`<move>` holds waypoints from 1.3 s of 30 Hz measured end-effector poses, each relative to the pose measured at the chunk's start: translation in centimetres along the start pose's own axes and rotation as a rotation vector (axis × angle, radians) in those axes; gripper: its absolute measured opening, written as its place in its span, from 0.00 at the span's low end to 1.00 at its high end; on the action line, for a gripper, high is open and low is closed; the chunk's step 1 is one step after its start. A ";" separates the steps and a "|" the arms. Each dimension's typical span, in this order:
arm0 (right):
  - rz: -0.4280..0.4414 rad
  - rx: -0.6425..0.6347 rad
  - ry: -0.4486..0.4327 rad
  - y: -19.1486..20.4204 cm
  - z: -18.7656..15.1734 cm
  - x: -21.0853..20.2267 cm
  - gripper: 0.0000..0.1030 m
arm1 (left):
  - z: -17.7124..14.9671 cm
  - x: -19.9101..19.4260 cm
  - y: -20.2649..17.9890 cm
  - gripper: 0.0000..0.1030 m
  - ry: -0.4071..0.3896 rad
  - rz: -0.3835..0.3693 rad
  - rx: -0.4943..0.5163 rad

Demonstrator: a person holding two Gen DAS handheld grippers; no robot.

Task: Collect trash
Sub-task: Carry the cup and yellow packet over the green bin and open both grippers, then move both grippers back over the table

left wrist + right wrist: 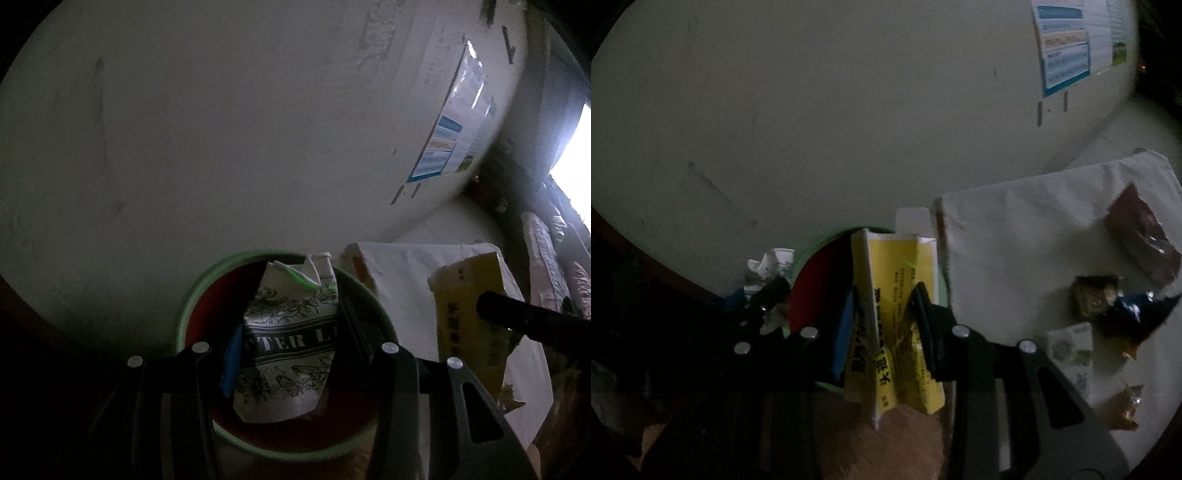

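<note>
left gripper (288, 354): clamped on a crumpled printed paper cup (286, 343) above the green-rimmed bin (192, 295)
right gripper (882, 325): clamped on a flattened yellow carton (894, 295) over the bin

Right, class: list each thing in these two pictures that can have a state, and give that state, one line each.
Left gripper: shut on the crumpled paper cup, over the bin.
Right gripper: shut on the yellow box.
Yellow box: flattened, flaps open.
Bin: open, no lid.
Wrappers: crumpled, lying on the white cloth.
</note>
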State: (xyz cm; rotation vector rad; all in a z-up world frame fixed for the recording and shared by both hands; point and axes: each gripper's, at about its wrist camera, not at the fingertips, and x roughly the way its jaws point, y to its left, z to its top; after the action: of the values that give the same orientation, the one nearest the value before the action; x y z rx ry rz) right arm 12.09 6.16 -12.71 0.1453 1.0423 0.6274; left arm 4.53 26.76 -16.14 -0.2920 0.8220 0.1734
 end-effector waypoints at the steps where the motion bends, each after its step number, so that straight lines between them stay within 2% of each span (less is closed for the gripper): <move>1: 0.001 -0.004 0.006 0.3 0.2 0.5 0.31 | 0.0 0.3 0.2 0.43 0.005 0.003 0.000; 12: 0.012 -0.009 0.045 1.3 1.3 3.1 0.34 | -0.1 2.1 0.9 0.44 0.036 0.015 -0.014; 14: 0.021 -0.008 0.044 1.4 1.2 3.1 0.37 | -0.1 2.1 1.2 0.44 0.041 0.016 -0.015; 16: 0.026 -0.007 0.036 1.5 1.2 2.9 0.45 | -0.1 2.2 1.1 0.44 0.044 0.020 -0.015; 17: 0.028 -0.006 0.034 1.4 1.2 2.9 0.46 | -0.1 2.3 1.0 0.48 0.047 0.027 -0.016; 18: 0.032 -0.005 0.031 1.4 1.1 2.7 0.47 | 0.0 2.2 1.0 0.59 0.042 0.030 -0.022; 23: 0.038 0.009 0.022 0.5 1.0 1.9 0.48 | 0.2 2.0 1.0 0.63 0.027 0.026 -0.032; 24: 0.039 0.014 0.021 0.3 1.0 1.8 0.51 | 0.1 1.9 0.9 0.63 0.025 0.026 -0.031; 33: -0.016 0.021 -0.032 -2.6 -0.7 -2.9 0.52 | -0.1 0.4 -1.1 0.64 0.015 0.008 -0.011; 36: -0.063 0.021 -0.069 -4.1 -1.9 -5.3 0.63 | -0.4 -0.4 -2.7 0.65 0.009 -0.013 0.003; 39: -0.129 0.034 -0.111 -6.5 -3.1 -7.9 0.64 | -0.7 -0.7 -4.6 0.65 0.012 -0.039 0.028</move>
State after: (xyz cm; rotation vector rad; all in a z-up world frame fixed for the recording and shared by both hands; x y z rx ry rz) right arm 9.40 -4.01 -10.87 0.1399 0.9477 0.4801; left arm 4.78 22.13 -15.22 -0.2825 0.8290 0.1239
